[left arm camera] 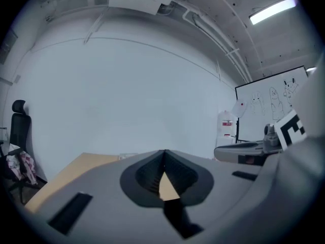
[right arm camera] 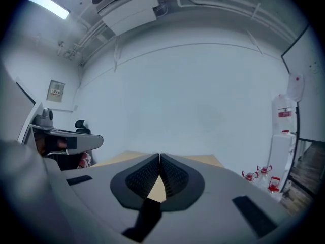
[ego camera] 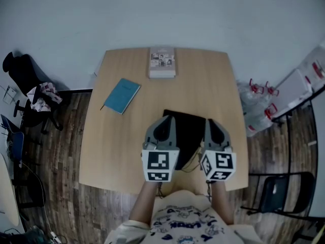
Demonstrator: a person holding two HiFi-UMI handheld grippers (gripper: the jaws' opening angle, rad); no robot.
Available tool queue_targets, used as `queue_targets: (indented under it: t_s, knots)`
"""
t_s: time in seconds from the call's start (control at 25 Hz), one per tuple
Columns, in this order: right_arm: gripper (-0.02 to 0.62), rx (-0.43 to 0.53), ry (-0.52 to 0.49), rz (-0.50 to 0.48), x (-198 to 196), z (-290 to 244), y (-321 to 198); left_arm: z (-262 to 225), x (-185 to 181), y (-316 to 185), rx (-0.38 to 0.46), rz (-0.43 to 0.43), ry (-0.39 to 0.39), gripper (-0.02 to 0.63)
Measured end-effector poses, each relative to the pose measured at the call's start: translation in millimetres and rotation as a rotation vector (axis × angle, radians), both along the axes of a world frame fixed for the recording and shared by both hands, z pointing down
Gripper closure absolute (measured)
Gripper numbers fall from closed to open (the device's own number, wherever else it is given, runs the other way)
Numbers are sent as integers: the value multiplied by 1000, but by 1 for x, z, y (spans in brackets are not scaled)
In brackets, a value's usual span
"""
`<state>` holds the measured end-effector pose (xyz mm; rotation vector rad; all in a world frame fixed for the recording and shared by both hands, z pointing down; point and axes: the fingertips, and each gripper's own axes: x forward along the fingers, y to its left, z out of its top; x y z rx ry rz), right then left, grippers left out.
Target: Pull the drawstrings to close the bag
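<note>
A black drawstring bag (ego camera: 187,133) lies flat on the wooden table (ego camera: 127,151), just in front of the person. A thin cord (ego camera: 192,165) trails from the bag's near edge toward the person. My left gripper (ego camera: 167,118) hovers over the bag's left edge and my right gripper (ego camera: 209,121) over its right edge, both pointing away from the person. In the left gripper view the left gripper (left arm camera: 164,152) has its jaws met at the tip, with no cord showing between them. The right gripper (right arm camera: 159,156) is likewise shut and empty in its own view.
A blue notebook (ego camera: 122,95) lies at the table's left. A boxed item (ego camera: 162,62) sits at the far edge. Black chairs stand at the left (ego camera: 23,80) and near right (ego camera: 279,192). Water bottles (ego camera: 259,105) crowd the floor at the right.
</note>
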<state>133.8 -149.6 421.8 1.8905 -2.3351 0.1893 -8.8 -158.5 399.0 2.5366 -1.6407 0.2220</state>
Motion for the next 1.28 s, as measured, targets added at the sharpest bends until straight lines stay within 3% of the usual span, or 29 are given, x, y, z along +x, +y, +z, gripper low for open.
queue_targets:
  t_s: [0.28, 0.8, 1.28]
  knots:
    - [594, 67, 17, -1, 1, -20, 2, -18, -16, 3, 88, -47, 5, 603]
    - [594, 91, 31, 23, 12, -25, 5, -23, -27, 9, 99, -99, 49, 603]
    - [594, 91, 69, 10, 15, -27, 5, -18, -36, 6, 102, -100, -20, 603]
